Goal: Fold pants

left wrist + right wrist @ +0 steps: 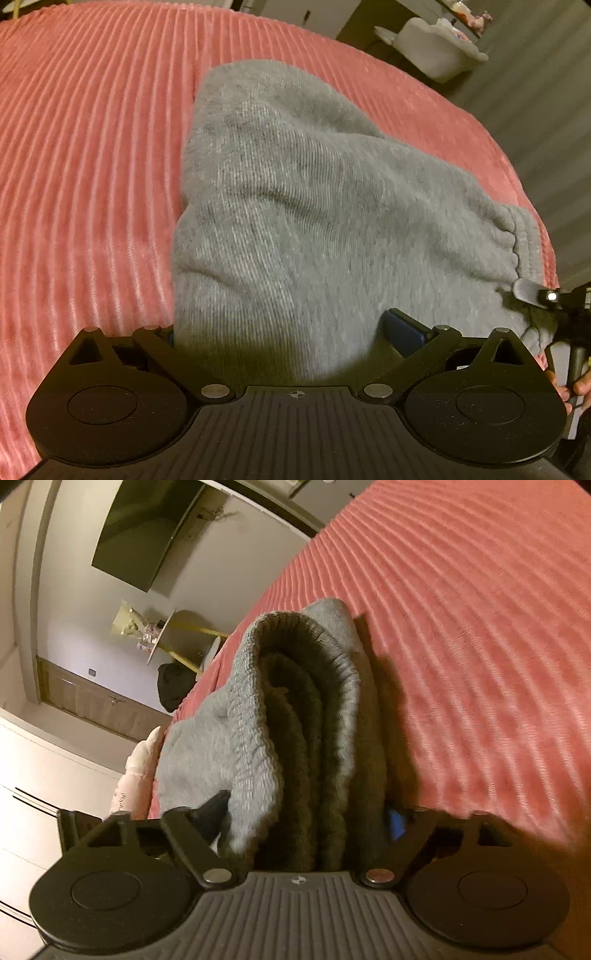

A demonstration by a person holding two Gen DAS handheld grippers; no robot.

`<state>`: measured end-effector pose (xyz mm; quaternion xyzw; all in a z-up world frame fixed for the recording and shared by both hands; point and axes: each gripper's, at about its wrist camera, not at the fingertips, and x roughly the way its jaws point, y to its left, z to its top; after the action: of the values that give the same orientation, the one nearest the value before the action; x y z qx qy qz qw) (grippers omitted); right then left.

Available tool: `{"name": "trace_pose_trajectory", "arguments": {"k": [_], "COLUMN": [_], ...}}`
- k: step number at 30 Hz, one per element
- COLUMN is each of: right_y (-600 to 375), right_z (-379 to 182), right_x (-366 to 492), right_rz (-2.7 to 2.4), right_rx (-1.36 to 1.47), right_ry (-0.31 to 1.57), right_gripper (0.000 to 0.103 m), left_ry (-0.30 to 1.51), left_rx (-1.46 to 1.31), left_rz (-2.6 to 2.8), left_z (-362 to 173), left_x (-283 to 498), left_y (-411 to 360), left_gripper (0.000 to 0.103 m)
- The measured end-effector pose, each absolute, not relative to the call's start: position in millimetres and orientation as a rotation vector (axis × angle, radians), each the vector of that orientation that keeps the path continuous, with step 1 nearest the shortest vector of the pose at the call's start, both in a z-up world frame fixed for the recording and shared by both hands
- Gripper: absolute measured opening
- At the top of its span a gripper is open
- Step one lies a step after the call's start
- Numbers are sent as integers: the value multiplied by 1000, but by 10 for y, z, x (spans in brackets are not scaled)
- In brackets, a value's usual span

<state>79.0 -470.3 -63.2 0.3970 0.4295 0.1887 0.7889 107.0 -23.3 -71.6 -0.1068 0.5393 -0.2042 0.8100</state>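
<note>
Nearest to us, our left gripper (284, 332) has its jaws set fairly wide around a thick bundle of the grey pants (295, 206), cloth filling the gap from one blue pad (404, 330) to the far side, so we judge it to be gripping the near folded edge. Our right gripper (303, 823) likewise has its jaws parted only as far as the stacked layers force them, clamped on the ribbed waistband (258, 716), where several layers show edge-on. In the left view the tip of that right gripper (532, 291) sits at the waistband's corner. The pants lie bunched on the pink ribbed bedspread (92, 147), already doubled at least once, near the bed's edge. We judge the step in hand to be carrying this gathered end over to close the next fold. To do it well, we should keep both grips at equal height and move them together, so the layers do not shear; draw the cloth lightly taut between us before laying it down, since thick fleece holds wrinkles; and set the edge square on the far fold (236, 85). Releasing only once the cloth rests flat should keep the stack from springing open. Beyond the bed, a white stool (439, 51) and a side table (166, 638) stand well apart from the work.
</note>
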Motion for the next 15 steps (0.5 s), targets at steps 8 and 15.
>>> {"name": "trace_pose_trajectory", "arguments": {"k": [8, 15], "right_y": [-4387, -4191], "right_z": [-460, -195], "right_x": [793, 715], "right_rz": [308, 284], "right_rx": [645, 632], "right_ry": [934, 878], "right_gripper": [63, 56], "left_ry": [1106, 1045], "left_rx": [-288, -343], "left_rz": [-398, -382], "left_z": [-680, -442], "left_x": [1063, 982], "left_y": [-126, 33], "left_gripper": [82, 37]}}
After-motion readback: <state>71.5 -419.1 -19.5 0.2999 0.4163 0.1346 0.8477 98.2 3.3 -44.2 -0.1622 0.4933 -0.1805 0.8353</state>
